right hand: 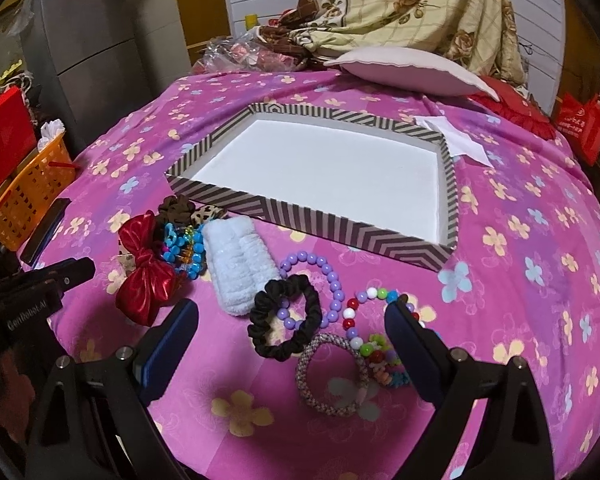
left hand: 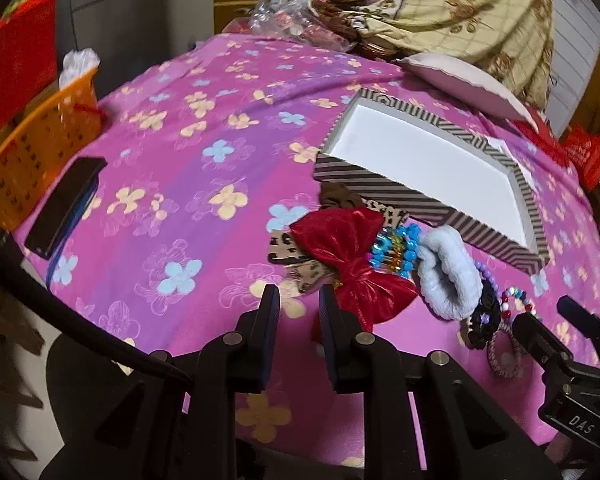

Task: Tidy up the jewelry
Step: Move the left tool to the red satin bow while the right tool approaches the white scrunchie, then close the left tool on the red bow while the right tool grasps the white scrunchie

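A striped tray (right hand: 312, 236) with a white, bare floor lies on the pink flowered cloth. In front of it are a red bow (right hand: 148, 276), a blue bead bracelet (right hand: 188, 252), a white fluffy scrunchie (right hand: 240, 264), a black scrunchie (right hand: 284, 320), a purple bead bracelet (right hand: 328, 268), a multicoloured bead bracelet (right hand: 352, 316) and a woven ring (right hand: 332, 376). My right gripper (right hand: 291, 306) stands wide open above the black scrunchie and the bead bracelets. My left gripper (left hand: 298, 304) is partly open over bare cloth, just left of the red bow (left hand: 348, 264), holding nothing.
An orange basket (left hand: 32, 152) and a black flat case (left hand: 64, 204) sit at the left edge. A pink pillow (right hand: 412, 68), a folded blanket and plastic bags crowd the far side. White paper (right hand: 456, 136) lies beside the tray's far right corner.
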`<action>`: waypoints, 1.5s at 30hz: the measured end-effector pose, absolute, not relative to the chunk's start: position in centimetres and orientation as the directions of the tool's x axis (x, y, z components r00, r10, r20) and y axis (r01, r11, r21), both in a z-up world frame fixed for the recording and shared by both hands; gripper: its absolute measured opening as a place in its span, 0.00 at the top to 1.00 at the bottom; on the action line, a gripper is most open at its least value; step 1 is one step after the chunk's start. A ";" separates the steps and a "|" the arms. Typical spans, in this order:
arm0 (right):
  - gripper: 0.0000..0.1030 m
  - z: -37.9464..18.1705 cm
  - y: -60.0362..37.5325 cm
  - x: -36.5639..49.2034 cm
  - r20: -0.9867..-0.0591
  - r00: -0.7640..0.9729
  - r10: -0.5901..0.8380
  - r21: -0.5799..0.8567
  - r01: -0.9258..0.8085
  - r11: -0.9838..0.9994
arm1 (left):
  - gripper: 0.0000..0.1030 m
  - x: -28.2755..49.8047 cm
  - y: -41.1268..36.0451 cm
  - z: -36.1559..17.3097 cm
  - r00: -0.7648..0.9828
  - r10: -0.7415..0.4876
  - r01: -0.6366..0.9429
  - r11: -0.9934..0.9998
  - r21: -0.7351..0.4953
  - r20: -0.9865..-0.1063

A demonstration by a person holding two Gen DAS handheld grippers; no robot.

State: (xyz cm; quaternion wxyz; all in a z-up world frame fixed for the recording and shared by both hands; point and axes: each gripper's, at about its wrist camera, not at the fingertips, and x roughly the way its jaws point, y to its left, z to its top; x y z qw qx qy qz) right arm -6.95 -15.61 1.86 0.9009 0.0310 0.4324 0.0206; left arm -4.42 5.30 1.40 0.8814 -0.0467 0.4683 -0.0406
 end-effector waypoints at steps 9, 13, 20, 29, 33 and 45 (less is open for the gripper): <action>0.08 2.1 -14.1 -4.5 -0.770 0.621 0.147 0.080 -0.134 0.988 | 0.47 -3.4 6.7 1.2 0.480 -0.275 0.052 0.957 -0.285 -0.833; 0.15 1.3 -14.0 -3.1 -0.790 0.587 0.179 0.101 -0.164 0.981 | 0.46 -2.9 5.7 0.8 0.466 -0.294 0.060 0.952 -0.301 -0.835; 0.17 0.4 -14.4 -2.0 -0.801 0.571 0.180 0.101 -0.168 0.981 | 0.46 -1.2 3.9 -0.2 0.461 -0.272 0.023 0.955 -0.294 -0.845; 0.17 -0.9 -14.1 -0.9 -0.819 0.541 0.190 0.087 -0.210 0.974 | 0.47 0.2 2.7 -1.7 0.443 -0.242 0.012 0.964 -0.264 -0.863; 0.30 -1.5 -13.7 -0.1 -0.822 0.521 0.230 0.118 -0.238 0.964 | 0.55 0.7 3.1 -2.3 0.438 -0.256 0.003 0.959 -0.283 -0.862; 0.64 -1.1 -13.3 -0.3 -0.788 0.499 0.359 0.256 -0.265 0.930 | 0.69 -0.3 4.6 -0.7 0.457 -0.300 0.048 0.948 -0.313 -0.838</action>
